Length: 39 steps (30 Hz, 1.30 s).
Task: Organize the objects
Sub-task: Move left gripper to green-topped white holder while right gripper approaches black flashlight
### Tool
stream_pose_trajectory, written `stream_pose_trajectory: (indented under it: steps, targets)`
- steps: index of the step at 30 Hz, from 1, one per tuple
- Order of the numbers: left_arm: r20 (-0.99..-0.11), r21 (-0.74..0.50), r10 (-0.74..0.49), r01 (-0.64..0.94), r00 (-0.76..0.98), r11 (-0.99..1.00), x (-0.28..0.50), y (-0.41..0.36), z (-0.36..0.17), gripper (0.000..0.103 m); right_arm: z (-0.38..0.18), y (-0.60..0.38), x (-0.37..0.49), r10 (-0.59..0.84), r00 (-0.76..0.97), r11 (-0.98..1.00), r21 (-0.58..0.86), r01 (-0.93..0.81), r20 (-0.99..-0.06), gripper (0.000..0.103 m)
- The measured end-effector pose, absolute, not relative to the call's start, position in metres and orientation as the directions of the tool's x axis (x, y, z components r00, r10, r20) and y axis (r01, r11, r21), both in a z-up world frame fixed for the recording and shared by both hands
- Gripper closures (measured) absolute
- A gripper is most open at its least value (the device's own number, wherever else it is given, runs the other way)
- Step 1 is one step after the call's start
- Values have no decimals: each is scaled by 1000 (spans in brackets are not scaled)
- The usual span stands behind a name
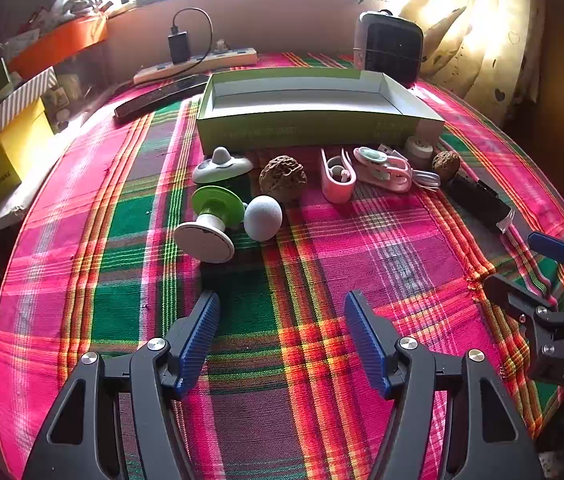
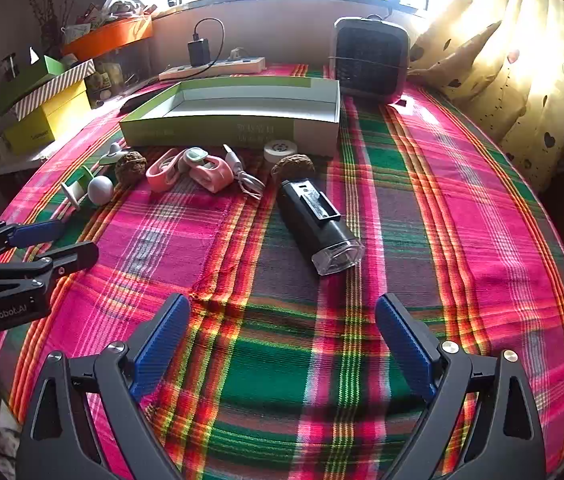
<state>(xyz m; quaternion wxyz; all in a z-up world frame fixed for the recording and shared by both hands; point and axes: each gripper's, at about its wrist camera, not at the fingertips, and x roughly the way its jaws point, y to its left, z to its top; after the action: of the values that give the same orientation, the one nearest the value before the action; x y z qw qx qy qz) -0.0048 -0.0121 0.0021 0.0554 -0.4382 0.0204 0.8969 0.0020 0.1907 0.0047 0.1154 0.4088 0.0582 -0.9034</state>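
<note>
An empty green and white box (image 1: 314, 128) (image 2: 234, 128) lies open on the plaid cloth. A row of small items sits in front of it: a green and white spool toy (image 1: 212, 222), a white ball (image 1: 263, 218) (image 2: 100, 189), two brown walnuts (image 1: 283, 178) (image 2: 292, 167), pink clips with a white cable (image 1: 378, 170) (image 2: 202, 170), and a black torch (image 2: 316, 222) (image 1: 478, 200). My left gripper (image 1: 282, 320) is open, well short of the ball. My right gripper (image 2: 282, 328) is open too, a little short of the torch.
A small heater (image 2: 370, 60) stands behind the box, with a power strip and charger (image 2: 214, 65) along the wall. Stacked yellow, striped and green boxes (image 2: 46, 100) sit at the left. A curtain (image 2: 522, 60) hangs at the right. The plaid tablecloth (image 2: 462, 208) covers the table.
</note>
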Motion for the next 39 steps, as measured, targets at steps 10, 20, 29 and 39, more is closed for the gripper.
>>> stream_pose_trajectory:
  steps: [10,20,29,39]
  targets:
    - [-786,-45,102,-109,-609,-993,-9,-33,3,39,8,206,-18,-122,-636,-968,-50,245,-762,9]
    - [-786,-88,109,-63,-609,-994,-29,-53,3,39,1,210,-44,-164,-578,-961,-3,277,-799,10]
    - [-786,-46,68,-51,-615,-998,-50,-62,2,39,2,203,-62,-175,-568,-953,-8,304,-804,11]
    - [-786,-14,37,-43,-617,-999,-64,-62,1,39,5,199,-71,-195,-568,-944,-4,330,-799,22]
